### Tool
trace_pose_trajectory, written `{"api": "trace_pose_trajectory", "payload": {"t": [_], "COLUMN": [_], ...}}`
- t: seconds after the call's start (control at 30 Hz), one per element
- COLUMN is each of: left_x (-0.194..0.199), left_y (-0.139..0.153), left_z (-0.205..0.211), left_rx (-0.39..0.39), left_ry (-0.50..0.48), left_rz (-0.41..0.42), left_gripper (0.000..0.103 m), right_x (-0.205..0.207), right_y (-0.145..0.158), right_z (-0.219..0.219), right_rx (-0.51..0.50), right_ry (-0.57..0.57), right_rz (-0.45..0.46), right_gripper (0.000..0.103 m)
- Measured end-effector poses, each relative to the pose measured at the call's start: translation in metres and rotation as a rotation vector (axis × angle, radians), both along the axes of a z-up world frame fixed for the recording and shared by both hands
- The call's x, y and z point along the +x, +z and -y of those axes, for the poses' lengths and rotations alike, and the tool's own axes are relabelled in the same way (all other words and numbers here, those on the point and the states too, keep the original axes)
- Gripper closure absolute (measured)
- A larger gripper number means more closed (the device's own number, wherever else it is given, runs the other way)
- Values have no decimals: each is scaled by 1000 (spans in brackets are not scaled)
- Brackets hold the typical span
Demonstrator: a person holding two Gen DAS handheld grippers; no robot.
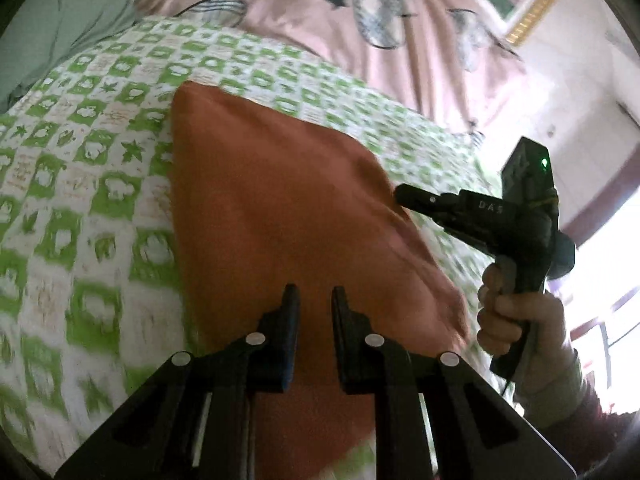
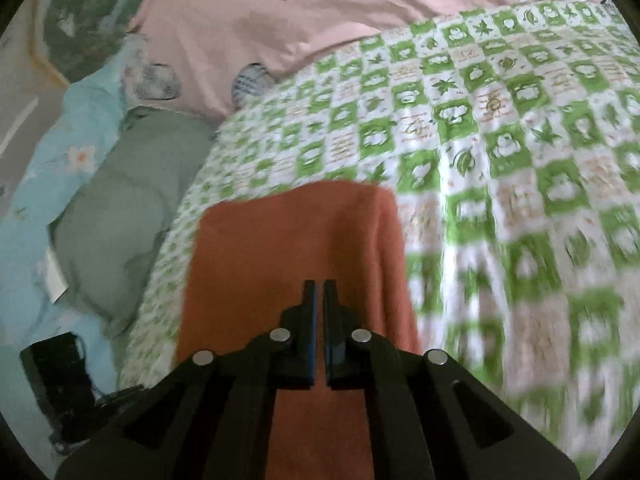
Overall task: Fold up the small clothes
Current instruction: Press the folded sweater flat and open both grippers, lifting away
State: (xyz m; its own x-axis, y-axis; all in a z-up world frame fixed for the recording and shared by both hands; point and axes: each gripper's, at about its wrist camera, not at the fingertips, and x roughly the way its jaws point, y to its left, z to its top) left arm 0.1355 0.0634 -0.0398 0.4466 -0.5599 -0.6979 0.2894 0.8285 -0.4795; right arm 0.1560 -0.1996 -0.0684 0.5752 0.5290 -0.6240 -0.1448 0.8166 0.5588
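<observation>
An orange-brown cloth (image 1: pixel 272 208) lies folded on the green-and-white checked sheet (image 1: pixel 80 184); in the right wrist view the cloth (image 2: pixel 288 248) lies flat with a straight far edge. My left gripper (image 1: pixel 315 290) hovers over its near part, jaws a narrow gap apart with nothing pinched between them. A hand (image 1: pixel 516 320) holds my right gripper (image 1: pixel 402 194), whose tips are at the cloth's right edge. In its own view the right gripper (image 2: pixel 319 282) is shut over the cloth, and no fabric shows between the pads.
A pink cover with stars and plaid shapes (image 2: pixel 320 20) lies beyond the checked sheet (image 2: pixel 520 128). A grey-green pillow (image 2: pixel 128 208) and light blue floral fabric (image 2: pixel 80 120) lie at the left, with a black device (image 2: pixel 56 380) beside them. A gold picture frame (image 1: pixel 532 4) hangs behind.
</observation>
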Motion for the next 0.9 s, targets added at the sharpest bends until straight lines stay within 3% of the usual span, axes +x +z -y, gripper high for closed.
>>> {"api": "trace_pose_trajectory", "payload": {"t": [0.1, 0.2, 0.3, 0.5, 0.83, 0.9], "left_x": [-31, -48, -56, -57, -71, -79], "left_y": [-2, -13, -30, -31, -27, -21], "left_z": [3, 3, 3, 11, 9, 3], "left_rx": [37, 55, 68, 102, 123, 106], "left_ry": [-23, -21, -9, 23, 74, 97], "left_rz": [-10, -30, -69, -45, -46, -49], "left_gripper": [87, 87, 87, 87, 85, 73], "right_x": [-36, -68, -85, -93, -106, -114], "right_y": [-7, -32, -54, -48, -43, -36], "right_z": [-9, -1, 22, 17, 16, 16], "right_rx": [-30, -154, -75, -125, -121, -127], "right_ry": [47, -13, -66, -71, -96, -94], "right_rz": [-13, -60, -89, -71, -77, -68], "right_gripper": [99, 100, 103, 102, 100, 99]}}
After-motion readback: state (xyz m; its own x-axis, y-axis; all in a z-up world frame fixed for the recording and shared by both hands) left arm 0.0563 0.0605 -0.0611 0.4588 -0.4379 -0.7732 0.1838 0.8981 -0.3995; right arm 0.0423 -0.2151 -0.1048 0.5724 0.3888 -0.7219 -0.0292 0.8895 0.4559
